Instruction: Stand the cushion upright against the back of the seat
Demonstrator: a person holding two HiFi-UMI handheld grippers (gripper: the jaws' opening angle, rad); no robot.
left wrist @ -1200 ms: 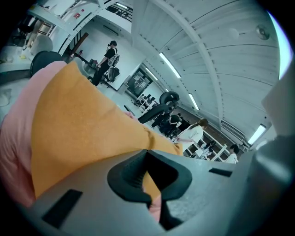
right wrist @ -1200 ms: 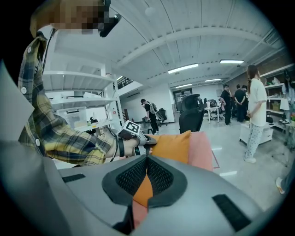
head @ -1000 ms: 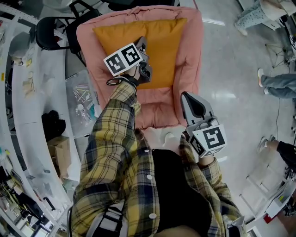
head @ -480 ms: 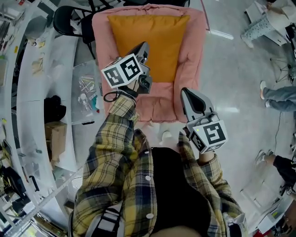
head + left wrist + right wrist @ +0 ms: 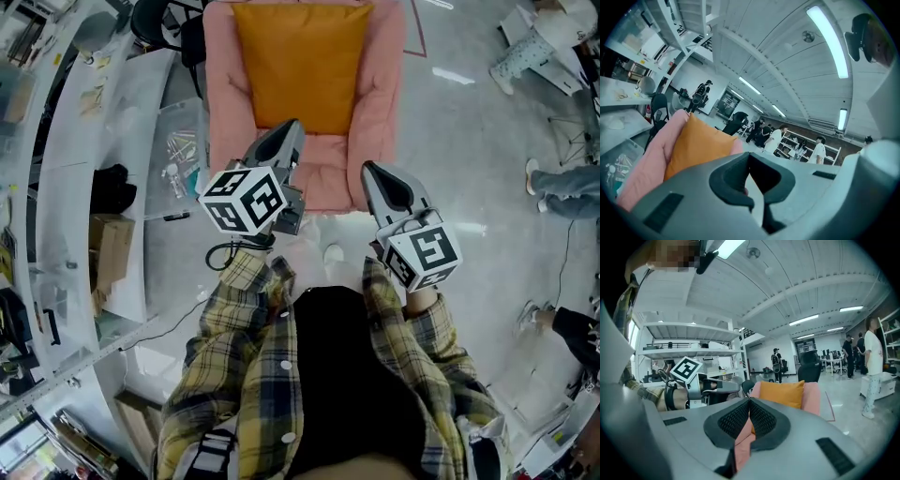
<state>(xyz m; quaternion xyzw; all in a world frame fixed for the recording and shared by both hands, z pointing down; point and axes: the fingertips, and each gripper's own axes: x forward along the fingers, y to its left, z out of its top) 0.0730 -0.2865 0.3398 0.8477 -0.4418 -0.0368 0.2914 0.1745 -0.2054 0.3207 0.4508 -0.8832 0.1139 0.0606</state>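
Observation:
An orange cushion [image 5: 302, 66] stands against the back of a pink padded seat [image 5: 379, 103]. Nothing touches it. My left gripper [image 5: 287, 133] hovers over the seat's front edge, jaws shut and empty. My right gripper [image 5: 373, 174] hangs off the seat's front right corner, also shut with nothing in it. The left gripper view has the cushion [image 5: 701, 143] and the pink seat [image 5: 649, 157] to the left, beyond the closed left gripper [image 5: 750, 174]. In the right gripper view the cushion [image 5: 783, 393] sits ahead, past the closed right gripper [image 5: 749, 414], with the left gripper [image 5: 701, 387] at the left.
White workbenches [image 5: 84, 159] run along the left, with a clear bag of small parts [image 5: 176, 157] and a cardboard box [image 5: 110, 255] beside them. A black chair [image 5: 155, 19] stands behind the seat. People's legs [image 5: 562, 178] show at the right on the shiny floor.
Both grippers have drawn back from the seat toward the person. The left one was over the cushion's lower edge and is now at the seat's front edge. The cushion stays put.

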